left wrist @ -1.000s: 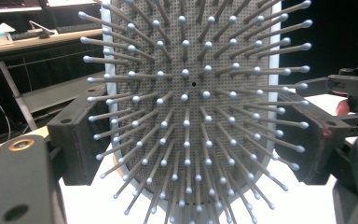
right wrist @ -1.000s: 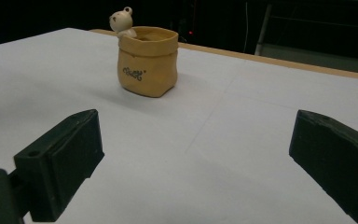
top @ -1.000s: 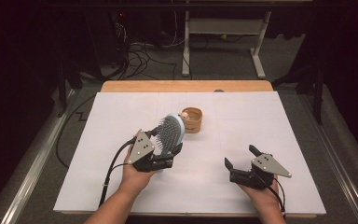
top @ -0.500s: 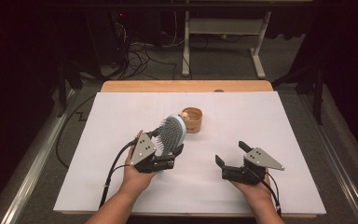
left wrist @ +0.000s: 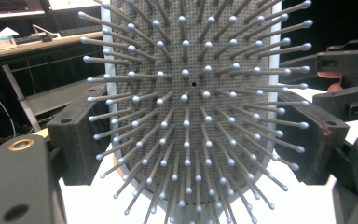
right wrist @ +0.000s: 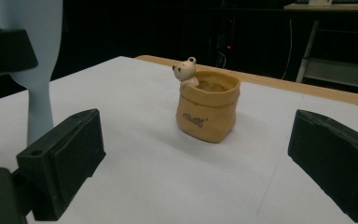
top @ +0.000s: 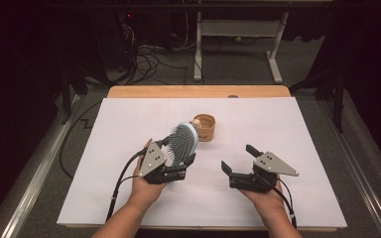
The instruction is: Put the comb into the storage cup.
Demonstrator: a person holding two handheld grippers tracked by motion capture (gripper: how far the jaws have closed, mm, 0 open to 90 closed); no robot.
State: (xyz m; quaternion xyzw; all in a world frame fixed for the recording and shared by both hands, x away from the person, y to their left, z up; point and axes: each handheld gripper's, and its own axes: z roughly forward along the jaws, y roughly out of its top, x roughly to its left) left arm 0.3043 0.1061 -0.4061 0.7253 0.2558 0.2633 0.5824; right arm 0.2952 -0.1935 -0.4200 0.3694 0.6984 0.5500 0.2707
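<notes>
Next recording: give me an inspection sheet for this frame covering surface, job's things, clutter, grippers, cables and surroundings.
Surface: white sheet over a wooden table, flat.
Job's things: hairbrush, light blue with grey bristles, held up off the sheet; tan pot with a small bear on its rim, upright just beyond the brush.
Clutter: nothing seen.
Grippers: left gripper shut on the hairbrush, fingers on its two edges; right gripper open, nothing between its fingers, facing the pot.
Cables: one trails from each gripper toward the person; loose cables lie on the floor behind.
Surroundings: dark room, white metal stand behind the table.
</notes>
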